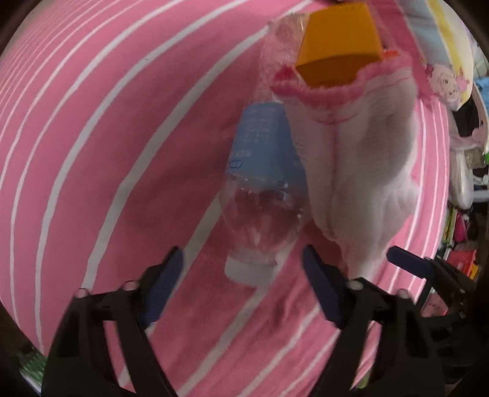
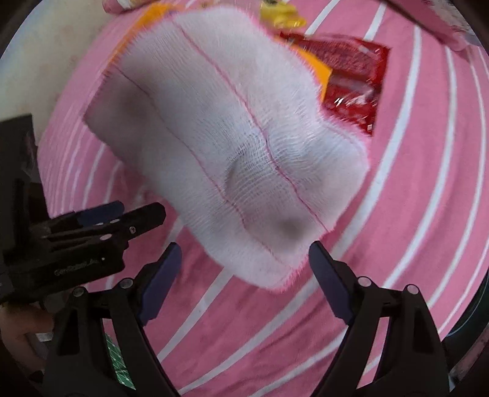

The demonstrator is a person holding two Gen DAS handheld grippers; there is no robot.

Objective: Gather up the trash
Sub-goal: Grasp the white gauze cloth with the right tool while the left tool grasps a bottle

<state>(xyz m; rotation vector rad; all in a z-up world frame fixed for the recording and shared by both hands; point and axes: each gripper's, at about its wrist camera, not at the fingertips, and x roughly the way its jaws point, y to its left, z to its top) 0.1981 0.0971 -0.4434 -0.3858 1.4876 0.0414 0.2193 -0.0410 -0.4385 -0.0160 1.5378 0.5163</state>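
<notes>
A clear plastic bottle [image 1: 262, 189] with a blue label and white cap lies on the pink striped bedsheet [image 1: 107, 152], cap toward me. My left gripper [image 1: 243, 262] is open, its fingers on either side of the cap end, not touching it. A white mesh cloth with pink fringe [image 1: 360, 171] lies right of the bottle, with an orange box [image 1: 339, 45] on its far end. My right gripper [image 2: 244, 262] is open just short of the same cloth [image 2: 226, 146]. A red wrapper [image 2: 351, 82] and a yellow wrapper [image 2: 281, 15] lie beyond it.
The right gripper's finger [image 1: 409, 262] shows at the left view's right edge; the left gripper [image 2: 91, 232] shows at the right view's left edge. A cartoon-print pillow [image 1: 446, 70] lies at the far right. Cluttered items [image 1: 464, 232] stand past the bed's right edge.
</notes>
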